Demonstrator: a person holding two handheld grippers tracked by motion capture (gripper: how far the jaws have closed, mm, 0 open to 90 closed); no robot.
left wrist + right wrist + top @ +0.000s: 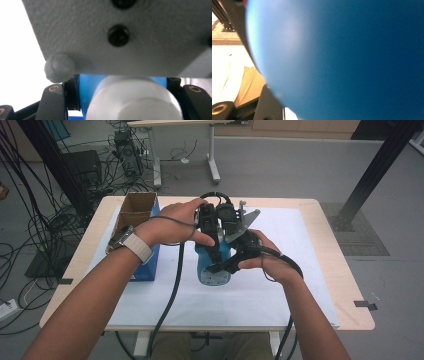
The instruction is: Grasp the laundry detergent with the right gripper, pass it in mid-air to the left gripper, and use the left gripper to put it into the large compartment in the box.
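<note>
A blue bottle (pixel 214 266) stands on the white sheet at the middle of the table, with both hands on it. In the left gripper view its white cap (pixel 132 100) sits close to the lens, and blue plastic (pixel 87 87) shows behind it. My left gripper (pixel 212 251) reaches in from the far side, its jaws shut on the bottle (pixel 123 92) just past the cap. My right gripper (pixel 226 265) is shut on the blue body, whose wall (pixel 342 57) crowds its view beside one black finger (pixel 270 106). Its grey plate (pixel 120 37) hangs over the left gripper's camera.
An open cardboard box (pixel 137 206) stands at the table's far left on a blue box (pixel 150 262). A white sheet (pixel 290 285) covers most of the wooden table (pixel 350 290). Cables lie on the floor at the left. A second table (pixel 175 125) is farther back.
</note>
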